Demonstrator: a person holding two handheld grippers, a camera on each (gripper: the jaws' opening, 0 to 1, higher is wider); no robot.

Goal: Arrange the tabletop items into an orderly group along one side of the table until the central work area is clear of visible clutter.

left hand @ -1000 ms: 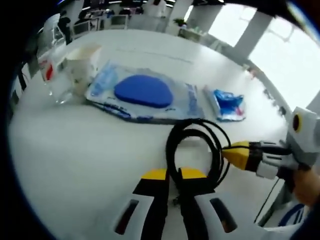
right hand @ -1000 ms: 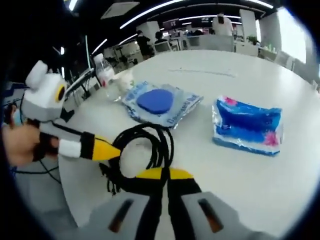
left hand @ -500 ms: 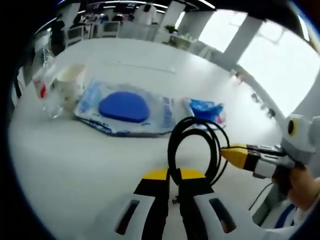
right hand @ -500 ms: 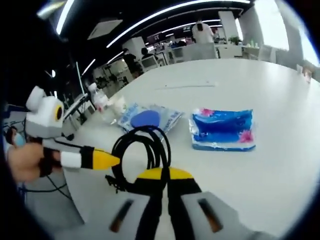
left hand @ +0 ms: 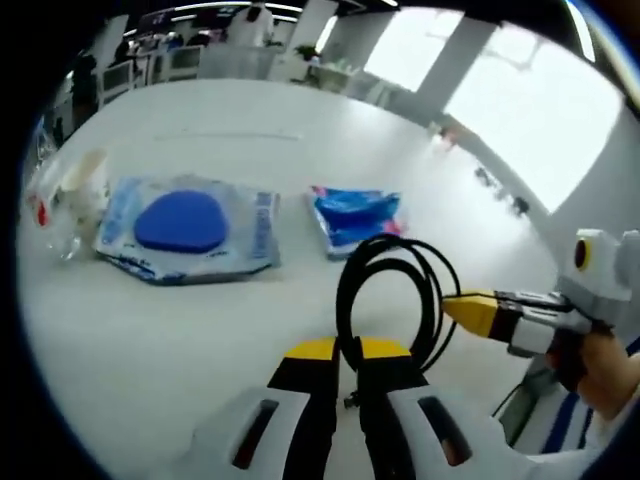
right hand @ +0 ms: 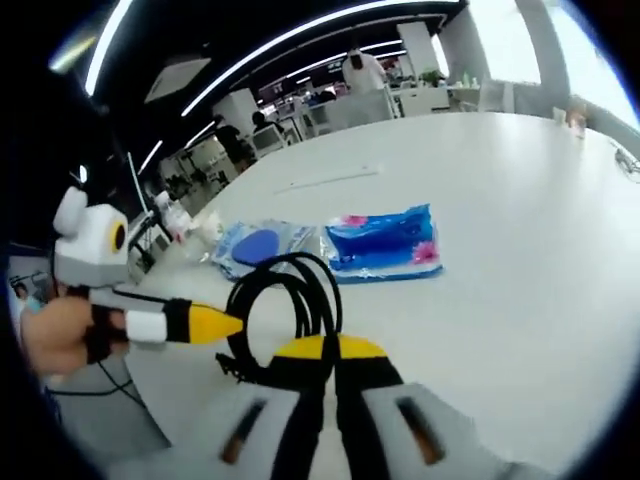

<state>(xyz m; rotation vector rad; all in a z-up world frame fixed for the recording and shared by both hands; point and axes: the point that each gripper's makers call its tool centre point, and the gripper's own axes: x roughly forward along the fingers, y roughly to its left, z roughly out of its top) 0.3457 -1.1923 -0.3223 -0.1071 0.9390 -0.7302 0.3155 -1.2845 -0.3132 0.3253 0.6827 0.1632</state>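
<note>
no readable text, packet print too blurred

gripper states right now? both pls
Left gripper: shut on the coiled black cable.
Right gripper: shut on the same coiled black cable.

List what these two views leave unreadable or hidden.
- Print on the blue packet and on the clear bag with the blue pad: too blurred to read in either view.
- Bottle and cup at the table's far end: smeared by the fisheye edge in the left gripper view.
- Black cable coil: its lower part is hidden between the left gripper jaws, so its ends cannot be traced.
</note>
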